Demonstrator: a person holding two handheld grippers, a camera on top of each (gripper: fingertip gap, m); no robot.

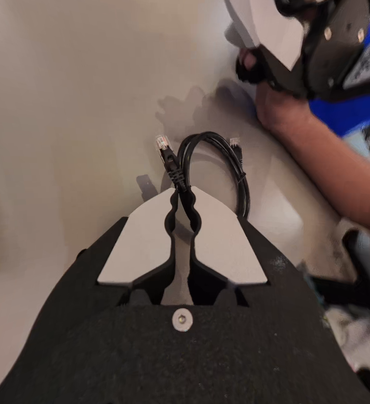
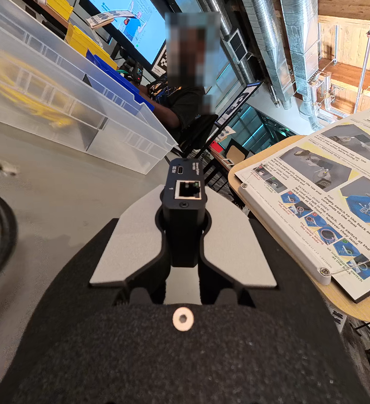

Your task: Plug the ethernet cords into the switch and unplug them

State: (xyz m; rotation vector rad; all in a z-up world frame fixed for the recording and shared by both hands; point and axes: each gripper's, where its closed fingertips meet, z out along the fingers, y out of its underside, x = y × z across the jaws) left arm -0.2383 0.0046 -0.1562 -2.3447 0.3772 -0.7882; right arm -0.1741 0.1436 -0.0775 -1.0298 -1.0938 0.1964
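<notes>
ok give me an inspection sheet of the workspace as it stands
surface: pale grey tabletop, bare around the cord
job's things: black switch in the right gripper, its ethernet port empty and facing the camera; black ethernet cord bundled in a loop, both clear plugs free
clutter: clear plastic bins at the table's far edge, something yellow inside
grippers: left gripper has its jaws shut on the cord just behind one plug; right gripper has its jaws shut on the switch body
cables: only that cord, tied with a small band
surroundings: instruction sheet on a wooden side table; a seated person; large screen
</notes>
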